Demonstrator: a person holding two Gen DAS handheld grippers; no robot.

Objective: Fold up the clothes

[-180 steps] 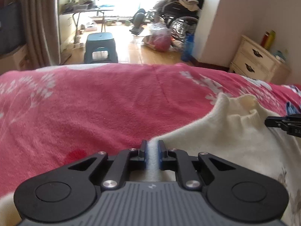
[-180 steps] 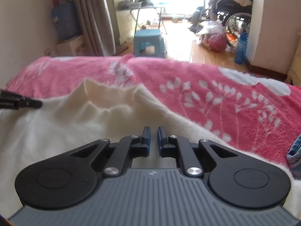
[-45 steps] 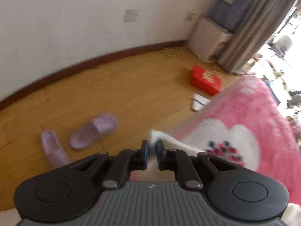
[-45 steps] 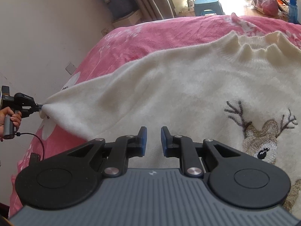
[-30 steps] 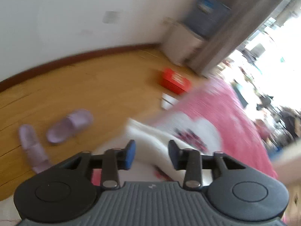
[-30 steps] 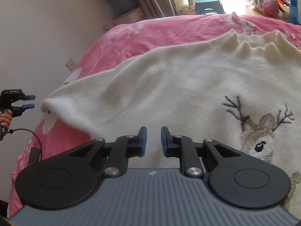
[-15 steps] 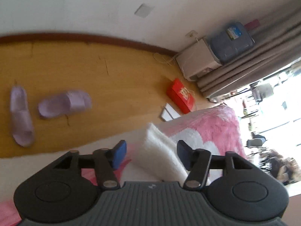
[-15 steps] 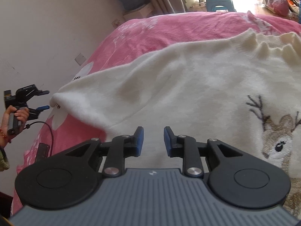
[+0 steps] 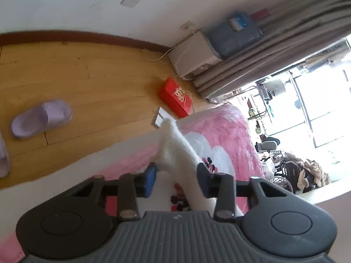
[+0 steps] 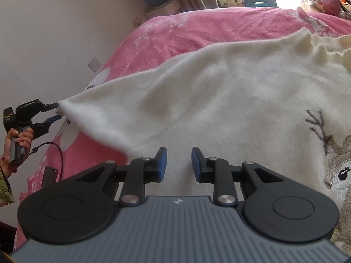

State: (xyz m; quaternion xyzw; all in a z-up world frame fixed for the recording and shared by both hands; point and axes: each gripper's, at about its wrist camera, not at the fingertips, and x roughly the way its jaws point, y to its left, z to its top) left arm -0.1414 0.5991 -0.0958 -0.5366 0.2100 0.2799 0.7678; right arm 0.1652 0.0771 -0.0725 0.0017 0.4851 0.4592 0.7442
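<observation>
Lying spread out on the pink bed (image 10: 197,28), the cream sweater (image 10: 230,92) has its sleeve tip (image 9: 173,149) sitting between the wide-spread fingers of the left claw (image 9: 175,175). Right claw (image 10: 177,161) hovers over the sweater body, also spread apart, gripping nothing.

Bright daylight floods in from the blown-out window (image 9: 324,109), fisheye edges bend, soft motion blur in the left view

Sweater (image 10: 230,92) spread on blanket (image 10: 197,28), sleeve end at nine o'clock between left gripper (image 10: 57,111) jaws, right gripper (image 10: 178,161) over its body at six o'clock
</observation>
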